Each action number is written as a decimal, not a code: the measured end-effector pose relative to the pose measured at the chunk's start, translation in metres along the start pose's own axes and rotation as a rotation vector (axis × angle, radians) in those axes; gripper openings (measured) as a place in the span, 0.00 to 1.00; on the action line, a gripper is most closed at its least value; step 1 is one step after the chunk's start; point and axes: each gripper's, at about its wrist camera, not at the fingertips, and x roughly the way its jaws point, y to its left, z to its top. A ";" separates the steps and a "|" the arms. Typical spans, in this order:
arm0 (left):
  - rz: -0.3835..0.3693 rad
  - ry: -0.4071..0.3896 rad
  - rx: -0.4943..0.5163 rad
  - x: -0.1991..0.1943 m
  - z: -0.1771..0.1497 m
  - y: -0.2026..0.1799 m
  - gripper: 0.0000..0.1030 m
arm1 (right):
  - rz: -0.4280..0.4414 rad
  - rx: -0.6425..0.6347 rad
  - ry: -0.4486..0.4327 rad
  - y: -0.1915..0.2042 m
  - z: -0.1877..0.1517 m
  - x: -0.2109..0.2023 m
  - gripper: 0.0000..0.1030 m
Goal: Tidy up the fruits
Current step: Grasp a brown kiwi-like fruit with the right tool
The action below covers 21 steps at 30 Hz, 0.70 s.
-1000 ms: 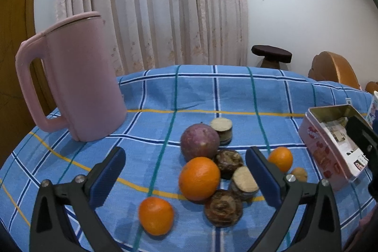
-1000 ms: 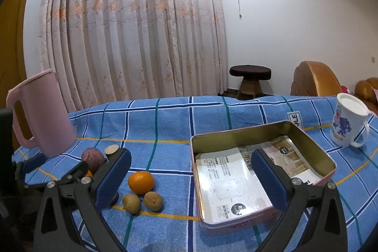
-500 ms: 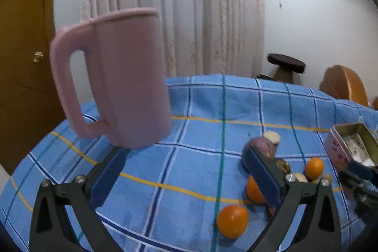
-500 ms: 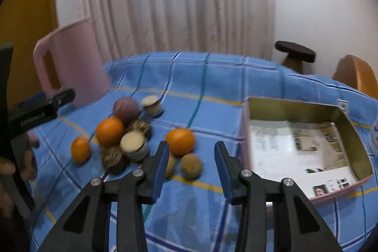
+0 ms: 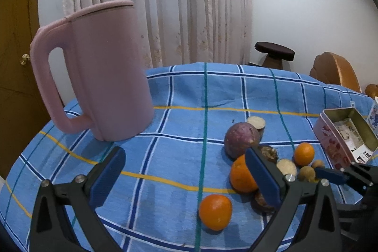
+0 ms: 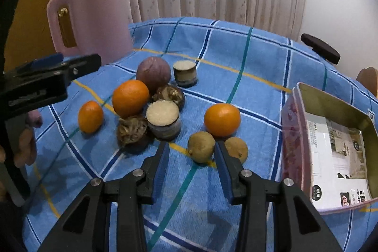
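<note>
Several fruits lie on the blue checked tablecloth (image 6: 236, 51): a purple passion fruit (image 6: 153, 71), three oranges (image 6: 130, 98) (image 6: 90, 116) (image 6: 222, 119), two brown-yellow small fruits (image 6: 201, 146) (image 6: 237, 148), and several brown cut pieces (image 6: 163, 119). My right gripper (image 6: 191, 152) is open, partly narrowed, just in front of the left small fruit, holding nothing. My left gripper (image 5: 183, 171) is wide open and empty, left of the pile; the big orange (image 5: 242, 175) sits behind its right finger. An open tin box (image 6: 330, 145) stands at the right.
A tall pink jug (image 5: 99, 86) stands at the table's back left. The tin box also shows in the left wrist view (image 5: 345, 134), with a white mug's edge (image 5: 374, 115) behind it. Curtain, stool and chair are beyond the table.
My right gripper has moved left and down toward the small fruits and narrowed its jaws. My left gripper has swung left toward the jug, staying wide open.
</note>
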 end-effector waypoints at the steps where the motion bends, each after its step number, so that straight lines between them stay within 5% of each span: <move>1: -0.002 0.000 0.003 0.000 0.000 -0.001 1.00 | 0.001 0.000 0.011 -0.001 0.001 0.004 0.41; 3: -0.004 -0.002 0.012 0.001 -0.001 -0.004 1.00 | 0.030 -0.004 0.067 -0.002 0.003 0.017 0.41; 6: -0.009 -0.004 0.025 0.002 -0.002 -0.008 1.00 | 0.035 -0.025 0.059 -0.001 0.005 0.020 0.41; 9: -0.005 -0.005 0.030 0.003 -0.003 -0.011 1.00 | 0.054 -0.010 0.050 -0.004 0.004 0.020 0.27; 13: -0.006 -0.005 0.032 0.004 -0.003 -0.012 1.00 | 0.082 0.024 0.038 -0.011 0.001 0.018 0.27; 21: -0.041 -0.052 0.046 -0.001 -0.005 -0.019 1.00 | 0.103 0.061 -0.115 -0.018 0.000 -0.021 0.27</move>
